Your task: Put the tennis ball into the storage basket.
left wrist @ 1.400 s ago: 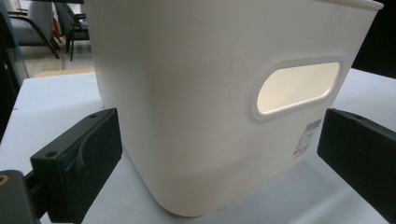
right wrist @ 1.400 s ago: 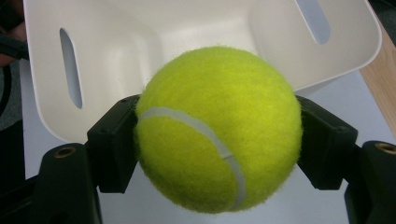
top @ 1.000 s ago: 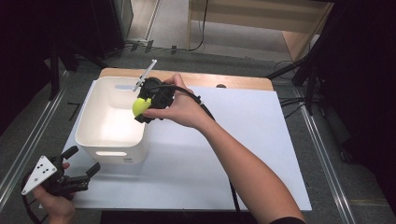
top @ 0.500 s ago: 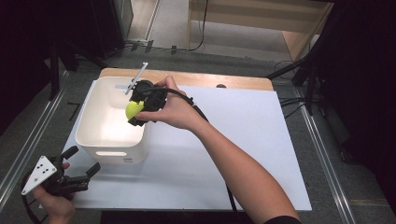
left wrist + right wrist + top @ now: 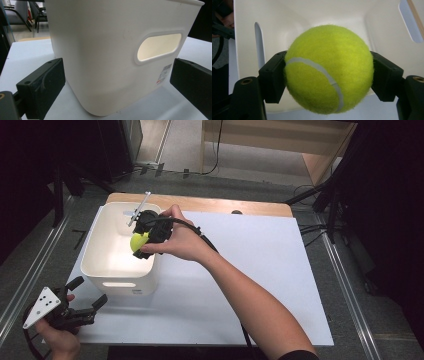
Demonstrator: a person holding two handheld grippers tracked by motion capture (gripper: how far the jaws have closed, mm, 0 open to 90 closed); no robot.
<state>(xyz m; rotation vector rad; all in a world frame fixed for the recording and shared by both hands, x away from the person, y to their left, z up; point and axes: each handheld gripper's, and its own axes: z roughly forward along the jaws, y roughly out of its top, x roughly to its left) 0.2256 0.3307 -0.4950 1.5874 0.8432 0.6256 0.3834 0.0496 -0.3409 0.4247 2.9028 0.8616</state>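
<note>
High view, from left to right: the left gripper [image 5: 85, 307] rests at the table's [image 5: 280, 285] near-left corner, its jaws spread wide and empty, just short of the white bin [image 5: 100, 270], while the right gripper [image 5: 142, 242] clamps a tennis ball [image 5: 138, 241] over the bin's opening.

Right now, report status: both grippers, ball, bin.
Right gripper shut on tennis ball, over white bin. Left gripper open, idle beside bin. Nothing in the way.
</note>
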